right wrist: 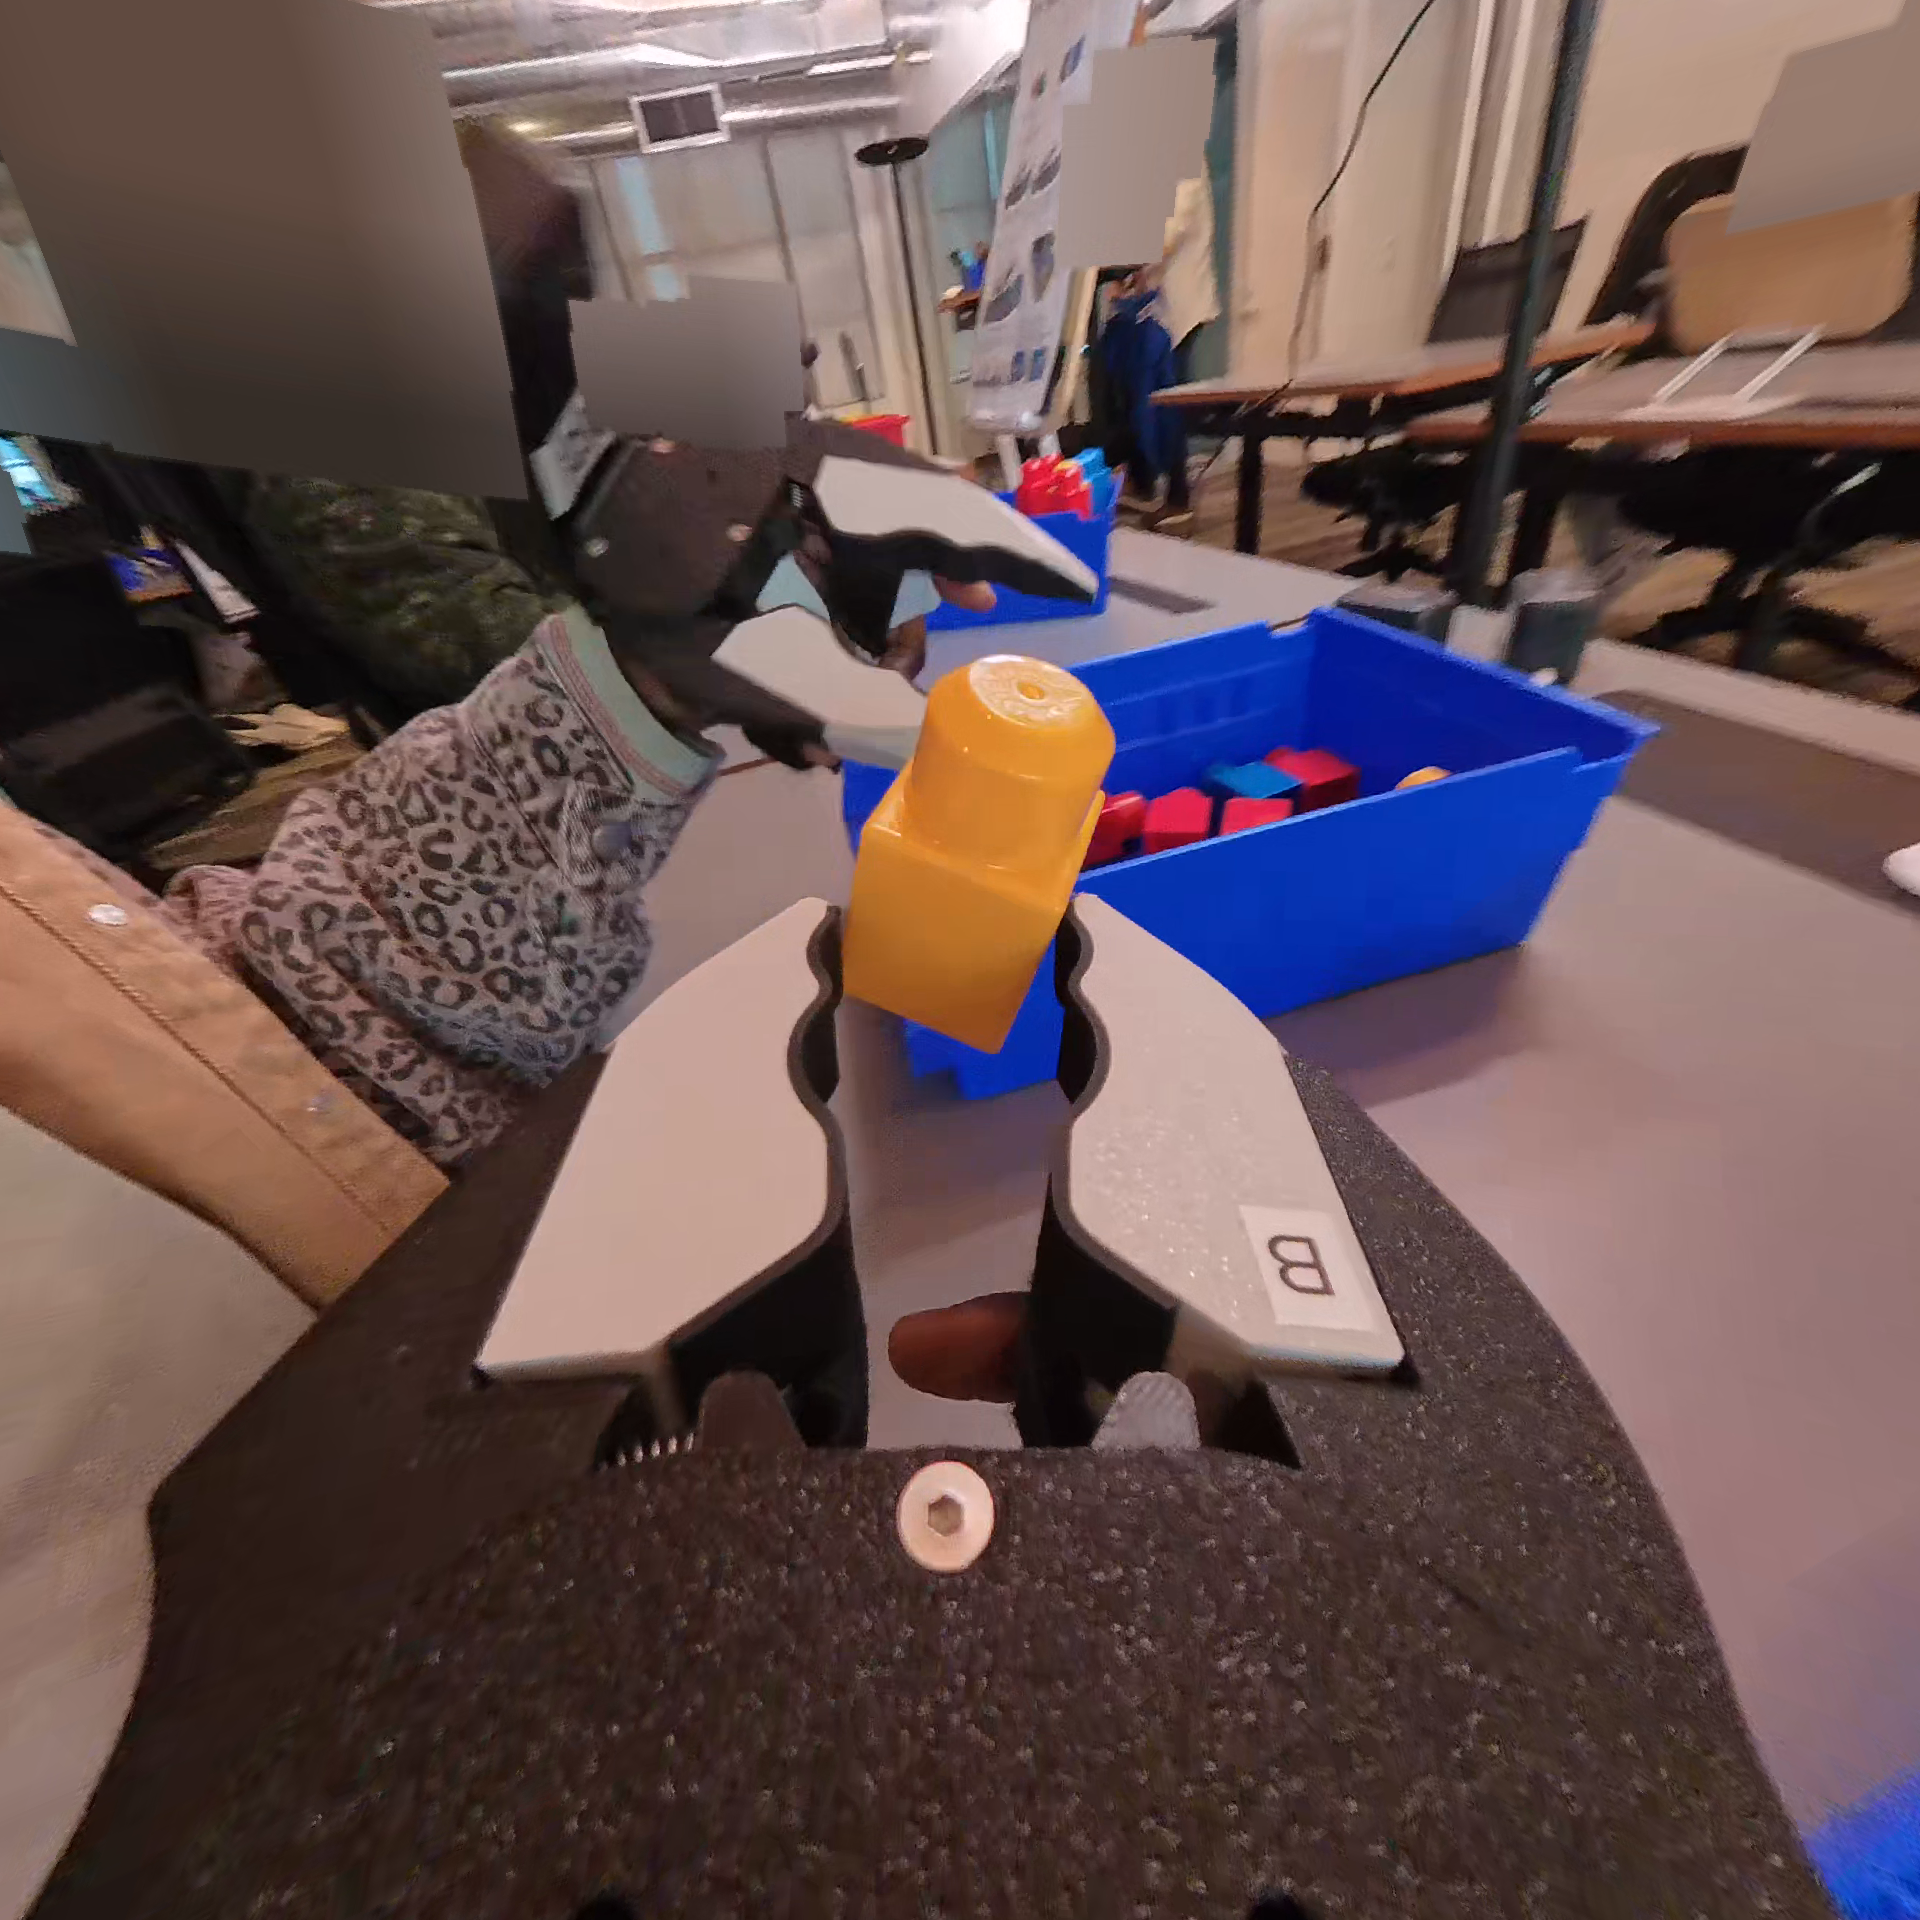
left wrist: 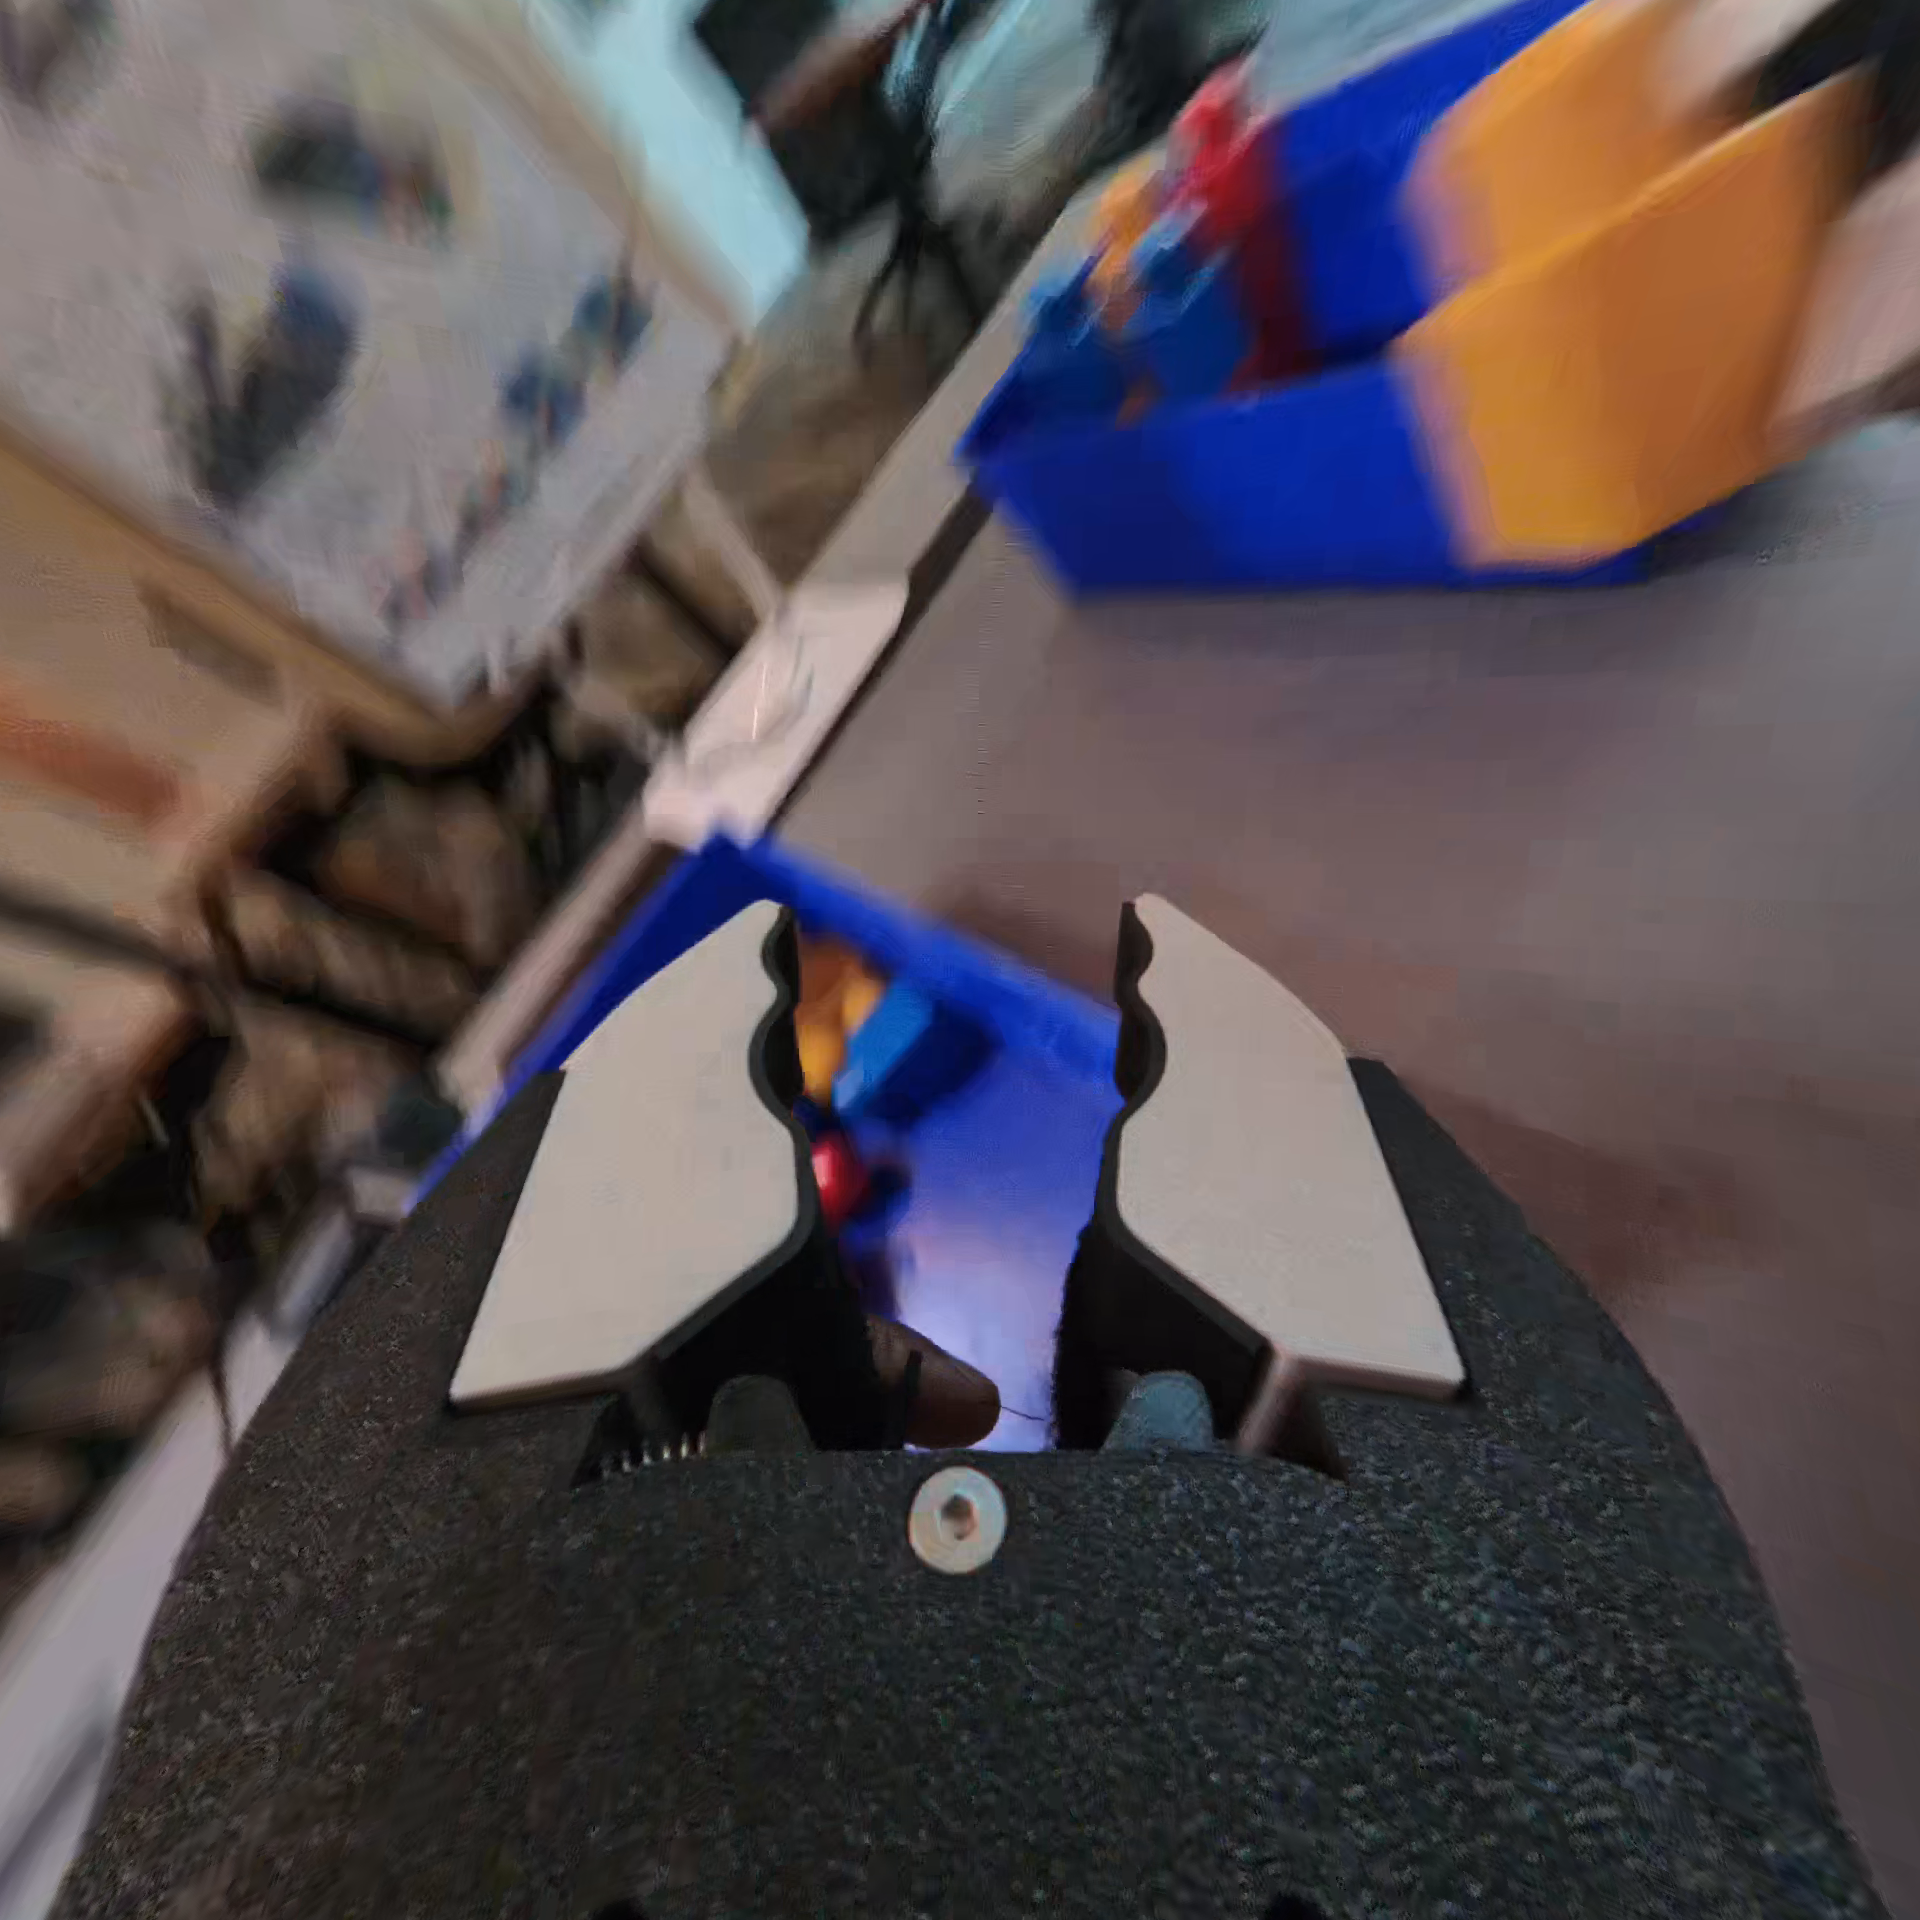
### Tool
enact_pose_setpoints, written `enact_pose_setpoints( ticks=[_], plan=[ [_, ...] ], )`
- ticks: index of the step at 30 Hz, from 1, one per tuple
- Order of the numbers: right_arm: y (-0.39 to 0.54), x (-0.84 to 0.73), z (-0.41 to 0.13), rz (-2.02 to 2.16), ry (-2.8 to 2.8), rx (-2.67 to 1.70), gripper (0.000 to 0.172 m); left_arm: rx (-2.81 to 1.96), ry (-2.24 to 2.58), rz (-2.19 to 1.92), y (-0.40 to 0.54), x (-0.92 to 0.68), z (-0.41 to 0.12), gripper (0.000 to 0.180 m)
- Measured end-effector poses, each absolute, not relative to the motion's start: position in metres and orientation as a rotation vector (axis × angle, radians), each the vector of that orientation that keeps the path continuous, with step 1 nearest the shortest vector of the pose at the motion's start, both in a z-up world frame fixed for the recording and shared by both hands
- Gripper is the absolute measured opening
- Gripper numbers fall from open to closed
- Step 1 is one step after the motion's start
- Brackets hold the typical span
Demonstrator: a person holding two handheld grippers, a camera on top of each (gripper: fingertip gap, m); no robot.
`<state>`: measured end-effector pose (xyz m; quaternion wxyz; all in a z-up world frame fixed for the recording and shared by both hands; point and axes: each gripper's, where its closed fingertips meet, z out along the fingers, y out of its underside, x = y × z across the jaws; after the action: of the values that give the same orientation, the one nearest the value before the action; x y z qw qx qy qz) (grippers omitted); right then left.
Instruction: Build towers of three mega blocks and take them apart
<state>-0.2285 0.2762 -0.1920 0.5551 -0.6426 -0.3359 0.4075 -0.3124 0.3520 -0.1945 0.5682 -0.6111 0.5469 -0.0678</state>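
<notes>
Right tool [right wrist: 945, 961] clamps a tilted orange block [right wrist: 966, 883], stud up-right, above the worktop [right wrist: 1558, 1195]; left tool [left wrist: 951, 997], open and empty, points into the blue bin [right wrist: 1403, 914] beyond.

The grey tabletop [right wrist: 1558, 1195] stretches into an open office with pale walls [right wrist: 1662, 125], an exposed ceiling carrying ducts and a vent [right wrist: 677, 116], and soft daylight from tall windows [right wrist: 727, 218] at the back. A black floor lamp [right wrist: 902, 270] stands beside a poster board [right wrist: 1023, 260], with long brown desks [right wrist: 1403, 379] and dark chairs [right wrist: 1496, 291] to the right. A dark pole [right wrist: 1527, 312] rises behind the tabletop, over patterned carpet [right wrist: 1849, 613].
</notes>
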Motion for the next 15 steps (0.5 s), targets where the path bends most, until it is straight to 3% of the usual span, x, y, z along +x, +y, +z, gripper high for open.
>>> enact_pose_setpoints(
  ticks=[5, 9, 15],
  plan=[
    [0.276, -0.214, -0.177, 0.895, -0.788, -1.455, 0.039, -2.151, 0.897, -0.328, 0.428, -0.388, -0.244, 0.079],
    [0.273, -0.214, -0.173, 0.866, -0.816, -1.422, 0.039, -2.472, 0.935, -0.250, 0.456, -0.408, -0.301, 0.093],
    [0.272, -0.209, -0.168, 0.836, -0.806, -1.394, 0.039, -2.551, 1.090, -0.266, 0.472, -0.396, -0.334, 0.084]
  ],
)
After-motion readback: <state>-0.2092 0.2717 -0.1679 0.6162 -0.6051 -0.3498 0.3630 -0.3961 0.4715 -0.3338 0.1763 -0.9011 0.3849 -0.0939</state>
